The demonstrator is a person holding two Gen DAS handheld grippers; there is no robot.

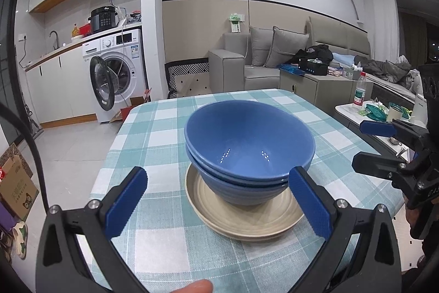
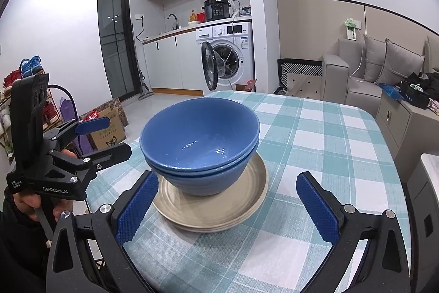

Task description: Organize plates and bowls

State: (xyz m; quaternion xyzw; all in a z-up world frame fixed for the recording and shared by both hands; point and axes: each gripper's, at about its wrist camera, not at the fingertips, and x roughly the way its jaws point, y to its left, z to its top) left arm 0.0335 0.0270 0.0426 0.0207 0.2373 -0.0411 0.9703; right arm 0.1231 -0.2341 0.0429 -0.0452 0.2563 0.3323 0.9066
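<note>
Only the right wrist view shows the hand gripping the left claw, while both wide, empty claws flank two nested blue bowls centred on stacked beige plates on the checked counter; right claw.

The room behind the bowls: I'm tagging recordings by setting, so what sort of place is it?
Likely a small home apartment: a washing machine under a kitchen counter, a grey sofa, and a checked tablecloth.

Plates' centre hidden under bowls, count unclear
</note>
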